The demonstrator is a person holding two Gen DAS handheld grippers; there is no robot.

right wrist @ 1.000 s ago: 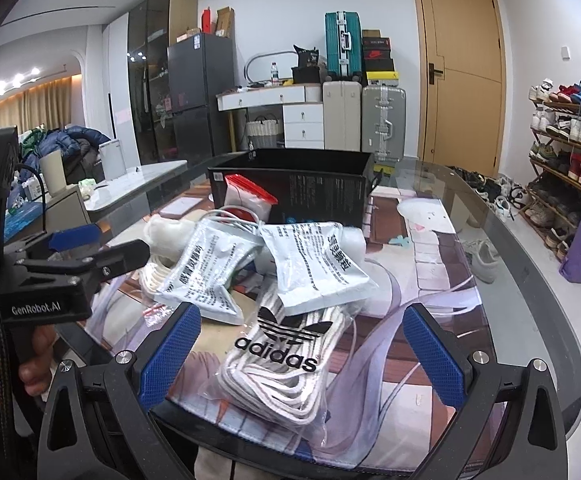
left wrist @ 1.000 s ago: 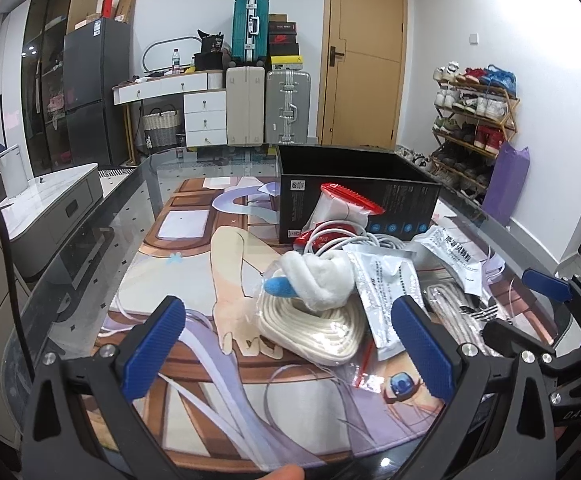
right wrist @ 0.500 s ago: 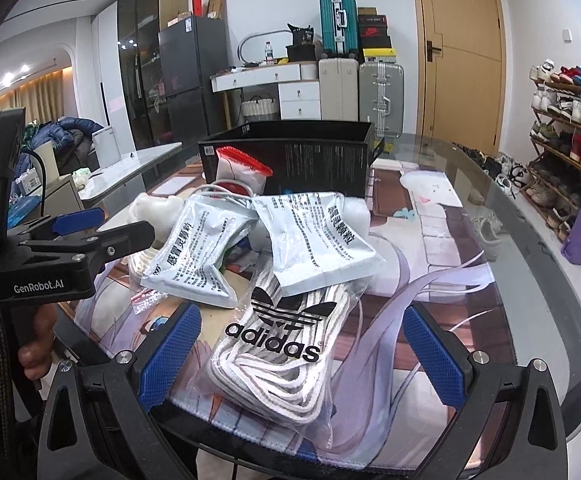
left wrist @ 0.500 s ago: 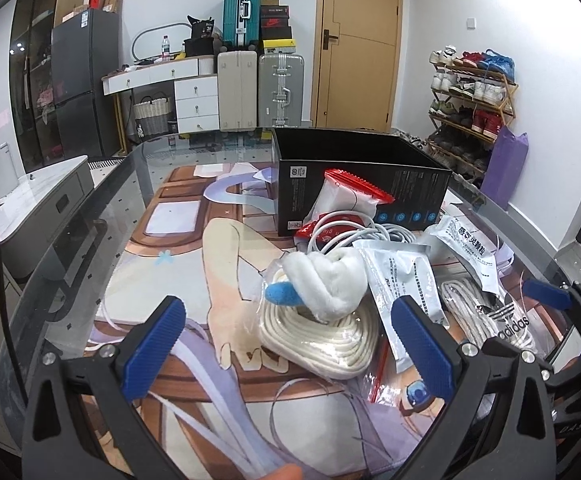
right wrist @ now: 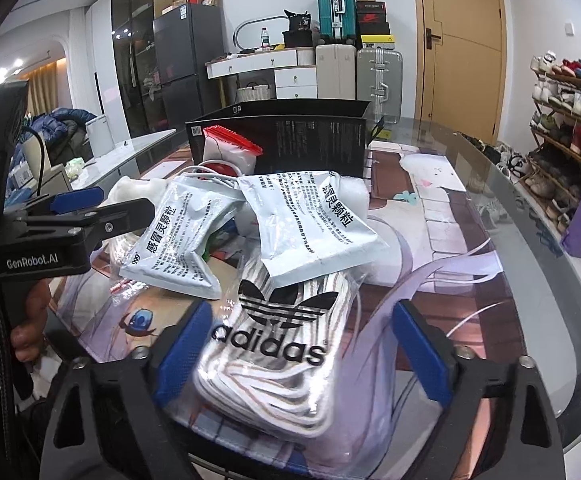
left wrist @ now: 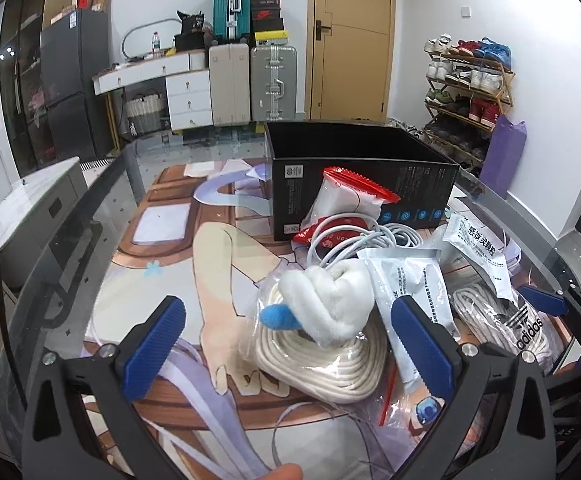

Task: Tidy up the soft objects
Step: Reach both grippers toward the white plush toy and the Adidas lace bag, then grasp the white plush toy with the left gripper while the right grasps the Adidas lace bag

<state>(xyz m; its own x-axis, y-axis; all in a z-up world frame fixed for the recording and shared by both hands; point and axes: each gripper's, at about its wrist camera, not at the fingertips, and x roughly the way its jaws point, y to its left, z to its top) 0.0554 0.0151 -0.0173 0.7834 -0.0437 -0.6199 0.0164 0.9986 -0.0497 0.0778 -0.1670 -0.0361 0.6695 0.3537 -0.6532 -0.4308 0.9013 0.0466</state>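
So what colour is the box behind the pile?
Black box, clearest in the left wrist view.

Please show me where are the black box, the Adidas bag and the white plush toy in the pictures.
black box (left wrist: 354, 192): left wrist view, on its front wall.
Adidas bag (right wrist: 278, 332): right wrist view, on the printed logo.
plush toy (left wrist: 330, 304): left wrist view, on its white body.

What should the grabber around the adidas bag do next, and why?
Probably finish squeezing. The right gripper is closing with the adidas bag of white laces between its blue pads, and the right-hand pad looks not yet against the bag. Once it grips, it could likely lift the bag toward the open black box. A silver pouch lies on the bag and may slide off.
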